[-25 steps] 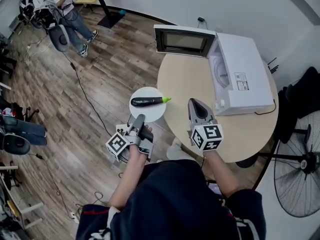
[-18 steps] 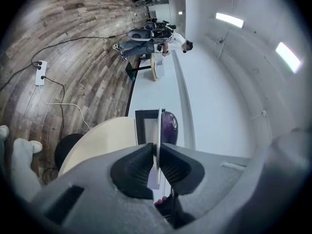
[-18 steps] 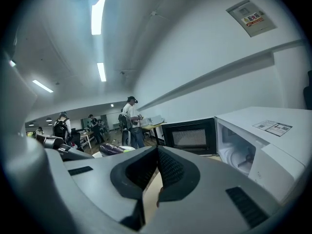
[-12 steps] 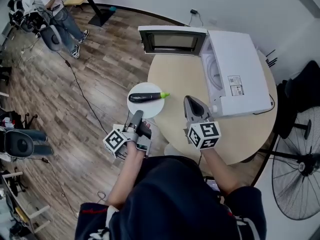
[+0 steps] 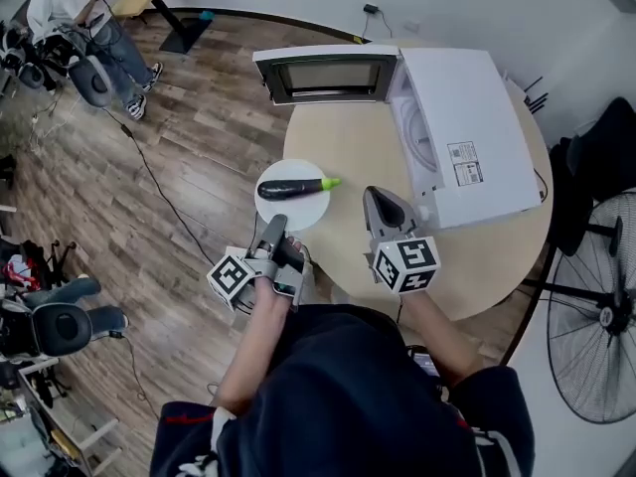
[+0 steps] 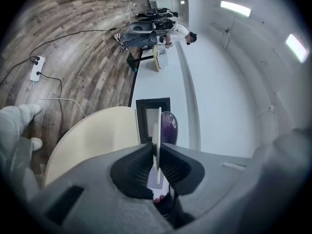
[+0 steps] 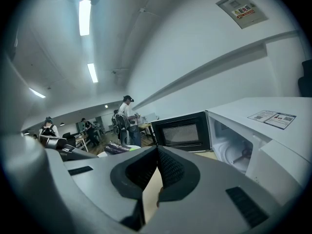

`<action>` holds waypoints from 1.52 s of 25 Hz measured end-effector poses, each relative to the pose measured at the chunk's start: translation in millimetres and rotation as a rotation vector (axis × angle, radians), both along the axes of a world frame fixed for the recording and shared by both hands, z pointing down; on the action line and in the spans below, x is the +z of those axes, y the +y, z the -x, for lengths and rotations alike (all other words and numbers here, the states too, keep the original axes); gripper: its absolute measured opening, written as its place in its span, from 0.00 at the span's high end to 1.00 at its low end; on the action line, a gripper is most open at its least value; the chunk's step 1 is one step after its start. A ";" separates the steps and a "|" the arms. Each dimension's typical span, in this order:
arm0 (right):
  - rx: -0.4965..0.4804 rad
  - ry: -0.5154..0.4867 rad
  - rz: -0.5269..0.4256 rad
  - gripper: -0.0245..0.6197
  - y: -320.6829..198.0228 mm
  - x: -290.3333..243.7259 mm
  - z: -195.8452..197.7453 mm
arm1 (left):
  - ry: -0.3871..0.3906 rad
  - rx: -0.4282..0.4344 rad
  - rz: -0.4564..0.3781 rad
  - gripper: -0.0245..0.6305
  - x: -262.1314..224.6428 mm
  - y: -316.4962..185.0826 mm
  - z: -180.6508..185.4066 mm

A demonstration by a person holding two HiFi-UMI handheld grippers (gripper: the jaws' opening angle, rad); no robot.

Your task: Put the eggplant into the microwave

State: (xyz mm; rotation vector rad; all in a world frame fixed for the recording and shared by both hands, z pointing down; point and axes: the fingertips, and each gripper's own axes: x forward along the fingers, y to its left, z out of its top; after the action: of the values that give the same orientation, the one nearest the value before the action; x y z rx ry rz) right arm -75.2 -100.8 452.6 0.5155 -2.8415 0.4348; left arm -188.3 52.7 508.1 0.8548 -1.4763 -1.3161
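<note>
Left hand-held gripper point(image 5: 275, 225) pinches rim of plate point(image 5: 298, 212); eggplant point(image 5: 288, 189) lies on it, short of open microwave point(image 5: 467, 127). Right hand-held gripper point(image 5: 376, 195) pressed together, empty. Both crept nearer microwave over last second: carry-in under way, eggplant not inside.

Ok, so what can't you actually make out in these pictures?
Eggplant, left gripper view: mostly hidden behind the edge-on plate; only a purple bulge shows.
Microwave cavity, head view: only a sliver shows from above; the right gripper view shows part of it, the rest sits behind its front frame.
Label on the microwave's top, head view: print too small to read.
</note>
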 end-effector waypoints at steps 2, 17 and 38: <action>0.020 0.010 0.001 0.95 -2.0 1.8 1.8 | 0.008 0.026 -0.004 0.92 2.2 -7.9 6.3; 0.291 0.071 0.012 0.95 -34.7 15.8 6.3 | 0.018 0.364 -0.004 0.92 34.6 -91.7 43.7; 0.554 0.155 0.031 0.95 -76.9 33.8 -25.6 | 0.009 0.808 -0.008 0.92 84.8 -220.1 6.1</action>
State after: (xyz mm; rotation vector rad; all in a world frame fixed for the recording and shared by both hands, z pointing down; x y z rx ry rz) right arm -49.6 -177.7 486.3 1.2751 -2.5064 0.5003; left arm -194.4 -167.5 592.9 1.2679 -0.9396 -0.7098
